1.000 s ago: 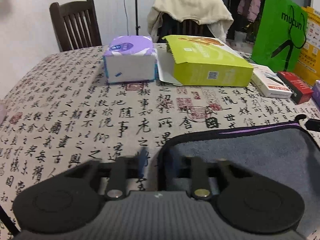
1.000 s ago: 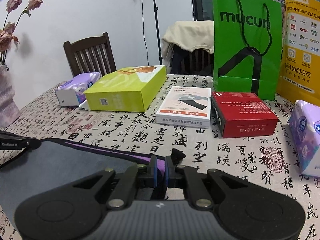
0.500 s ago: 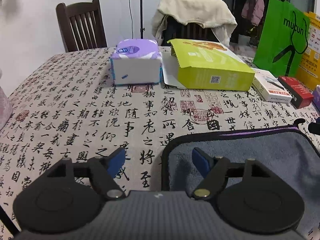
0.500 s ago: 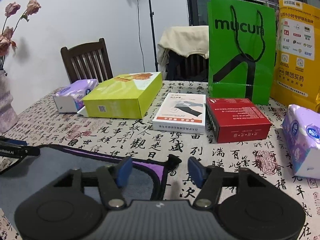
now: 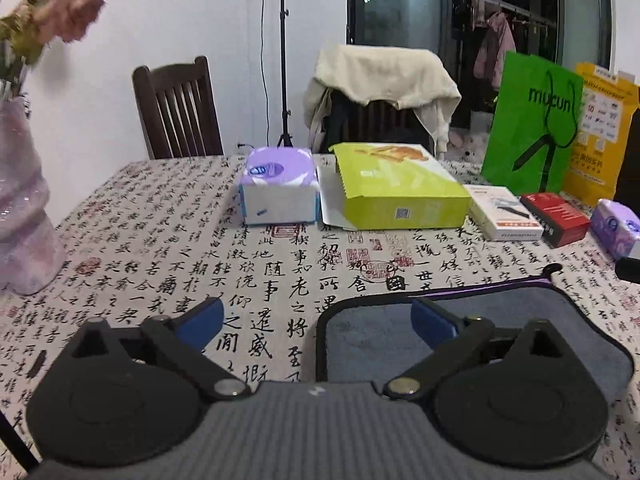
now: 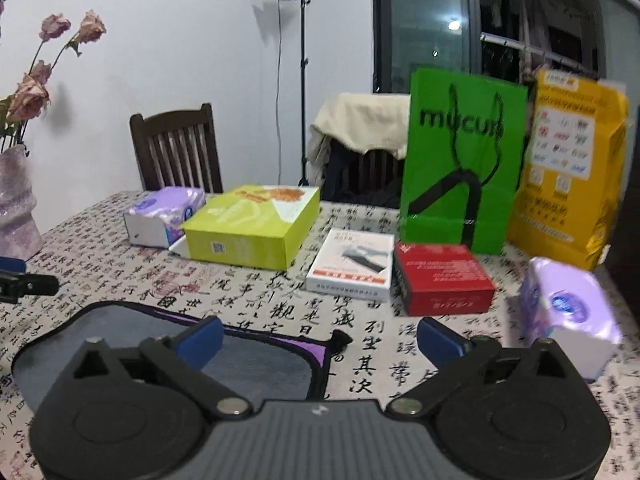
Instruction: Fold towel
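Observation:
A grey towel [image 5: 380, 332] with black piping and a purple strip lies folded flat on the calligraphy tablecloth [image 5: 160, 248]. My left gripper [image 5: 316, 322] is open and empty, raised above the towel's left edge. The towel also shows in the right wrist view [image 6: 256, 364], its hanging loop [image 6: 340, 337] at the right corner. My right gripper [image 6: 320, 338] is open and empty, raised above that corner. Neither gripper touches the towel.
Behind the towel stand a purple tissue pack [image 5: 278, 188], a lime box [image 5: 396, 192], a white box [image 6: 352, 266], a red box [image 6: 442, 280], a green bag [image 6: 460, 160] and a yellow bag [image 6: 568, 164]. Another tissue pack [image 6: 568, 316] lies right. A vase [image 5: 20, 208] stands left.
Both grippers were shut on the towel's edge a second ago. They have opened wide, let go of it, and lifted back and up. The towel stays flat.

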